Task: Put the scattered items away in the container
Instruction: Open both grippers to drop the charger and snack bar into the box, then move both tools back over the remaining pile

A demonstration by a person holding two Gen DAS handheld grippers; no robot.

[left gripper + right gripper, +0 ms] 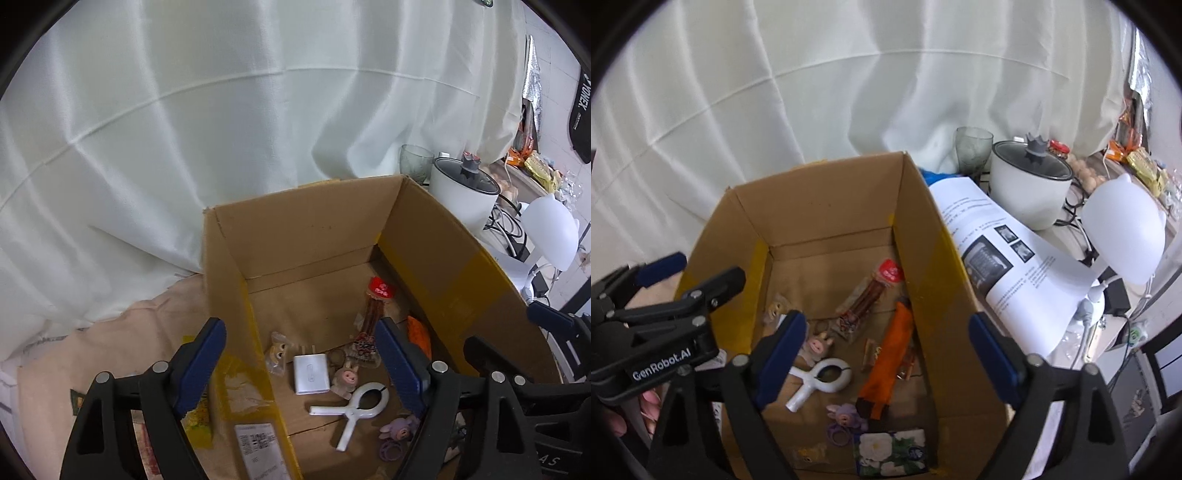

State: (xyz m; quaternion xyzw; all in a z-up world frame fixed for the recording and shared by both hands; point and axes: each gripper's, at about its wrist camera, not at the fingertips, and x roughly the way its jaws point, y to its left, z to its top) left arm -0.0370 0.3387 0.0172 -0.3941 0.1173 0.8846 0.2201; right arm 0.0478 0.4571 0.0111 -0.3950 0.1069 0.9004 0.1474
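White draped curtain fills the backdrop, creased fabric. Cardboard box, open top, yellow tape down the corners, sits centre; the scattered items lie on its floor.

Outside the box at 2 o'clock: printed paper sheet curling against the box wall, white rice cooker with a glass lid, smoked glass cup behind it, white lamp shade.

Inside, right wrist view: orange folded umbrella along the right wall, snack stick pack with a red end, floral tissue pack at 6 o'clock, white plastic clamp with a ring head, purple toy, pink pig toy. White charger, smooth and boxy, shows in the left wrist view.

Left gripper: jaws spread wide, nothing between the pads; its left finger hangs outside the box's left wall. Right gripper: released too, jaws wide, above the box interior.
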